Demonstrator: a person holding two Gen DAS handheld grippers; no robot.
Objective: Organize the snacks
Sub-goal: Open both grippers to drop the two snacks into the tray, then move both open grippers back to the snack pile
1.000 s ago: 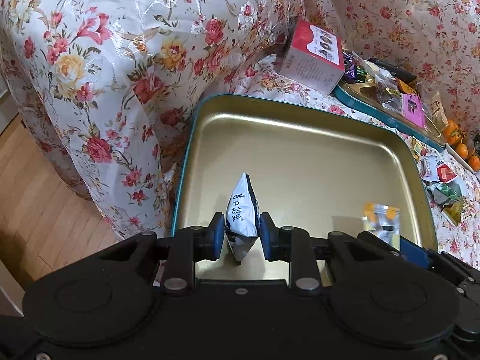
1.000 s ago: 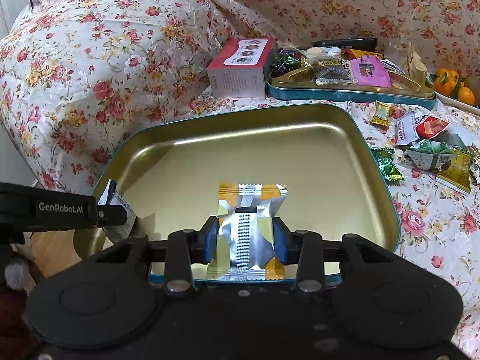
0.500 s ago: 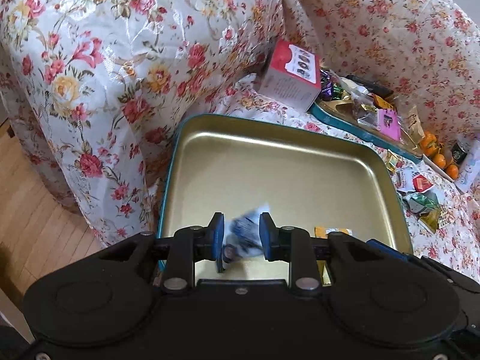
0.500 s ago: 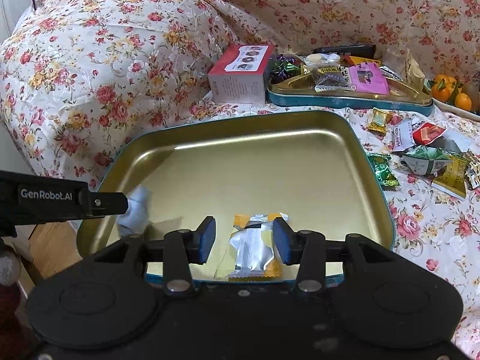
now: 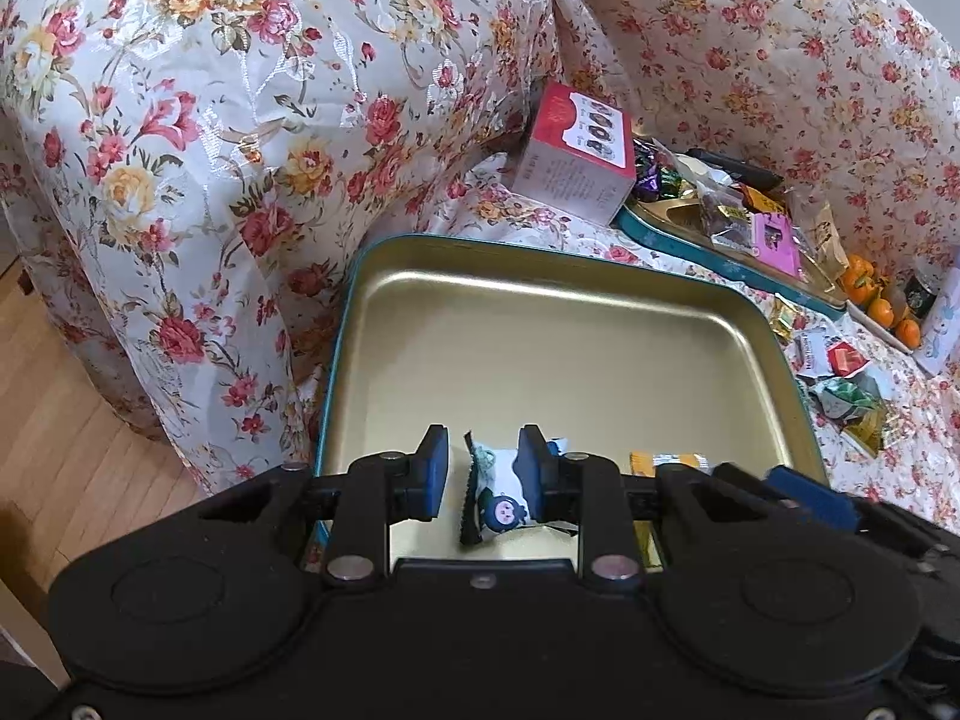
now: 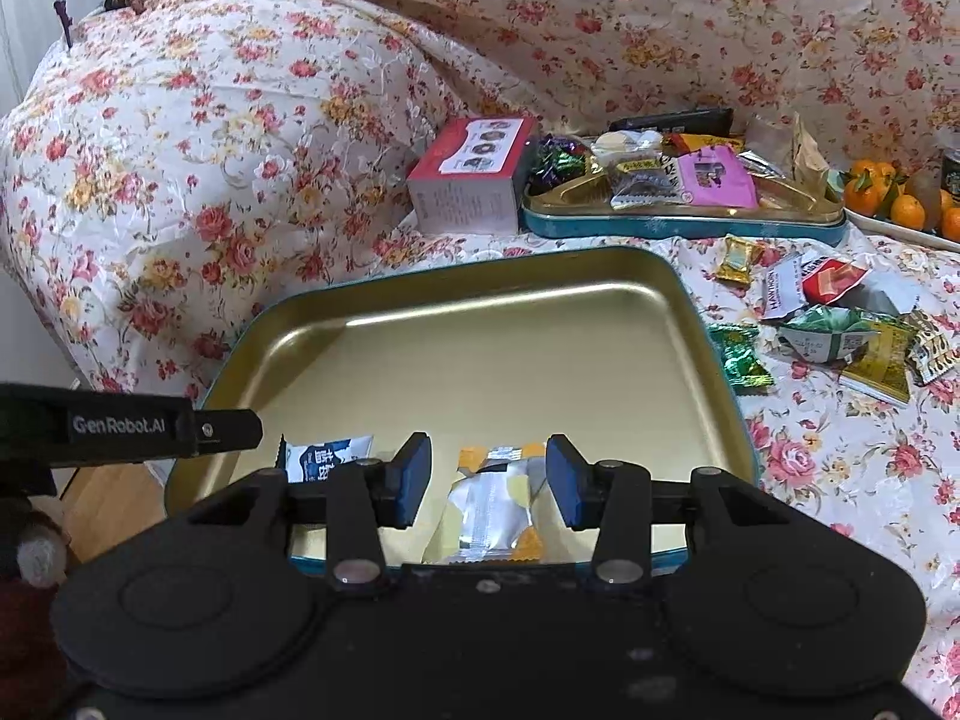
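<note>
A gold tin tray (image 5: pixel 540 252) with a teal rim (image 6: pixel 480 261) lies on the flowered cover. A blue-and-white snack packet (image 5: pixel 495 498) lies on the tray floor at its near left corner. My left gripper (image 5: pixel 483 468) hovers over it, narrowly open, with a gap at the left pad. In the right wrist view the same packet (image 6: pixel 327 456) lies just past the left gripper's finger (image 6: pixel 228 426). A yellow-and-silver packet (image 6: pixel 492 510) lies flat in the tray under my right gripper (image 6: pixel 489 474), whose pads stand apart from it on both sides.
A red-and-white box (image 6: pixel 468 180) and a second tin (image 6: pixel 678 222) full of sweets sit behind the tray. Several loose wrapped candies (image 6: pixel 840 336) lie to its right, with oranges (image 6: pixel 900 198) beyond. The covered sofa arm (image 5: pixel 180 120) rises on the left, with wood floor (image 5: pixel 60 420) below.
The blue-and-white packet left the left gripper's pads and dropped flat into the tray. The right gripper's jaws widened and the yellow-and-silver packet now lies loose beneath them.
</note>
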